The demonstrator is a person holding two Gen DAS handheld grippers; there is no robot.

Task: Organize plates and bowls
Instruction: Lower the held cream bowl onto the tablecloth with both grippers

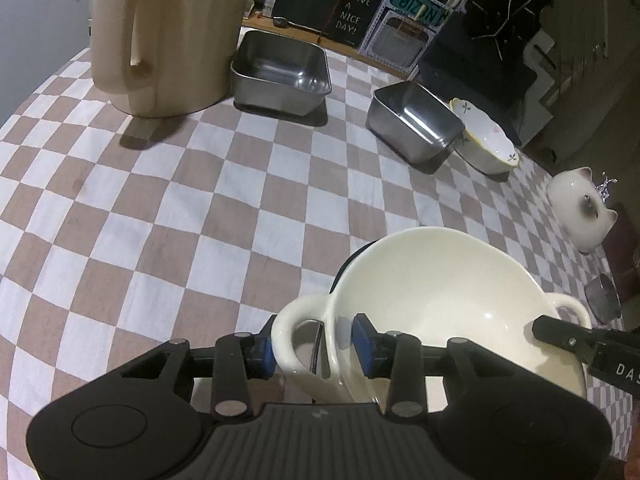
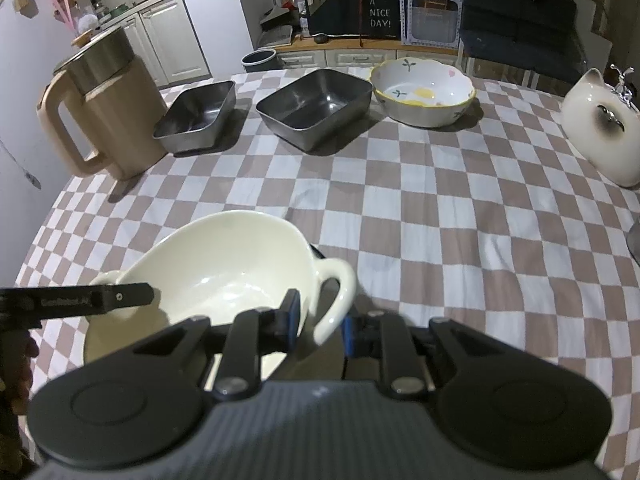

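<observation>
A home kitchen; white cabinets [image 2: 168, 36] behind, checked tablecloth [image 2: 440, 208], cat-shaped jar [image 2: 600, 128] on it.

Cream bowl [image 1: 440, 288], brown-and-white checked tablecloth [image 1: 200, 220]

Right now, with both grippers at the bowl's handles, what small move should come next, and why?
Probably open the right gripper too. The bowl seems set down on the table. The left gripper looks loose around the left handle, while the right gripper is clamped on the right handle. Letting go frees the bowl before both lift away.
</observation>
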